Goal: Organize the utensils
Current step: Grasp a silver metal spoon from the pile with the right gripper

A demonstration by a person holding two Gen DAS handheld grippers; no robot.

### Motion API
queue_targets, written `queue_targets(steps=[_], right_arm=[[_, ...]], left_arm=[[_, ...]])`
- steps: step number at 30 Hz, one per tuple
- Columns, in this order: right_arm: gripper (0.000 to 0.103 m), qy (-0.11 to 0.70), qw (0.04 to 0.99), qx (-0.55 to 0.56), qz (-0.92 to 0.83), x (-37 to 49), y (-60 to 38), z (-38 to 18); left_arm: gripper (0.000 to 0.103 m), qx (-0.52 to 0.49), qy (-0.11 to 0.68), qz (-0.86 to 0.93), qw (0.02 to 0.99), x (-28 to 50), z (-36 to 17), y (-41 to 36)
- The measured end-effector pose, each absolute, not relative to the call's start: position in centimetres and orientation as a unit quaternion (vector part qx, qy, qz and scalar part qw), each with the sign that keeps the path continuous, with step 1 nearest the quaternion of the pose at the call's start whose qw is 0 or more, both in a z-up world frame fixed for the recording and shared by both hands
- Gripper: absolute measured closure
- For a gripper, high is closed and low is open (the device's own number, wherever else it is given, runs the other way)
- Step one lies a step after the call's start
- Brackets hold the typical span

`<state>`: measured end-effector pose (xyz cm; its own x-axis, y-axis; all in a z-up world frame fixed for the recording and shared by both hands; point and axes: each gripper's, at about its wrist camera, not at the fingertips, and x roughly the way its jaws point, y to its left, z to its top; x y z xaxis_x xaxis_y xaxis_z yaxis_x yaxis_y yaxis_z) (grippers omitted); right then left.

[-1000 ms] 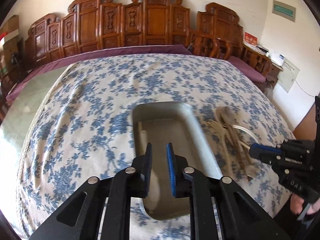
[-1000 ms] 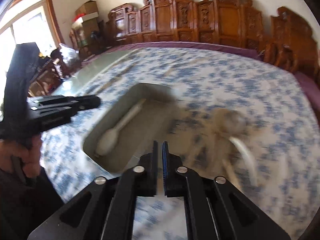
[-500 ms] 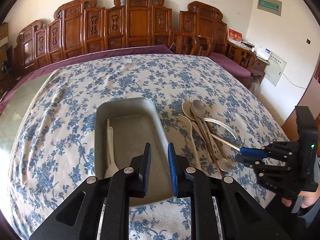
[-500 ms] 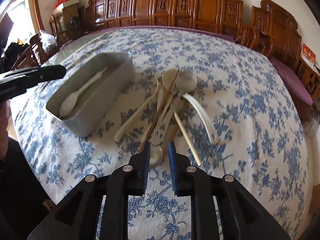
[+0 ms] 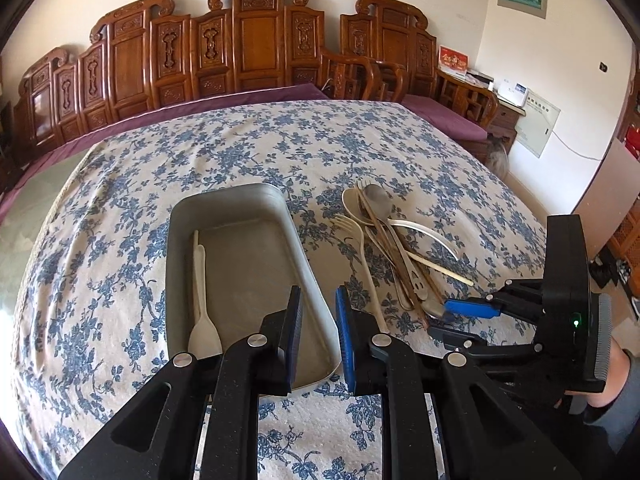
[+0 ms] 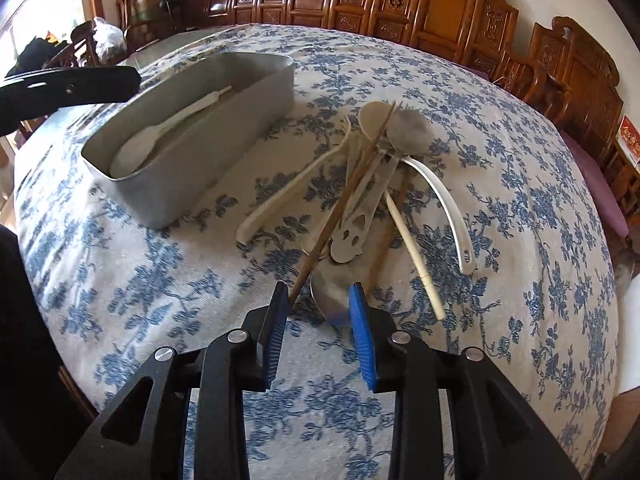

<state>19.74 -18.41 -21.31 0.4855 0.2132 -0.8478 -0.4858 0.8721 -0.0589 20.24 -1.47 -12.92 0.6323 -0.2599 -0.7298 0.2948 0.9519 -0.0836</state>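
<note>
A grey metal tray (image 5: 312, 276) (image 6: 192, 168) sits on the floral tablecloth with a cream spoon (image 5: 202, 320) (image 6: 160, 136) inside. To its right lies a pile of utensils (image 5: 392, 248) (image 6: 368, 184): spoons, a cream fork, chopsticks, a white ladle-spoon. My left gripper (image 5: 318, 312) is slightly open and empty above the tray's near right rim. My right gripper (image 6: 318, 304) (image 5: 452, 320) is open, its fingers on either side of a metal spoon bowl (image 6: 332, 292) at the near end of the pile, a brown chopstick (image 6: 340, 204) tip by its left finger.
The table (image 5: 120, 200) is covered by a blue-flowered cloth. Carved wooden chairs (image 5: 256, 48) line the far side, with a purple cushion bench (image 5: 444, 116) at the right. A wall cabinet side and papers stand at far right.
My right gripper has moved down to the near end of the utensil pile and opened wider. My left gripper has shifted to hover over the tray's near right rim.
</note>
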Motion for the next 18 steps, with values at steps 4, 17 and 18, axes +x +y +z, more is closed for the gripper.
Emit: queue_targets(steps=[4, 17, 18], right_arm=[[0.069, 0.462, 0.847, -0.152, 0.215, 19.8, -18.5, -21.4], [0.094, 0.471, 0.849, -0.086, 0.223, 20.4, -21.5, -21.7], [0.096, 0.470, 0.850, -0.085, 0.223, 20.4, -21.7, -21.6]], left_arm=[[0.087, 0.023, 0.401, -0.152, 0.903, 20.4, -13.0, -1.6], [0.087, 0.031, 0.405, -0.153, 0.901, 20.6, -13.6, -2.0], [0.087, 0.032, 0.405, -0.153, 0.901, 20.6, -13.6, -2.1]])
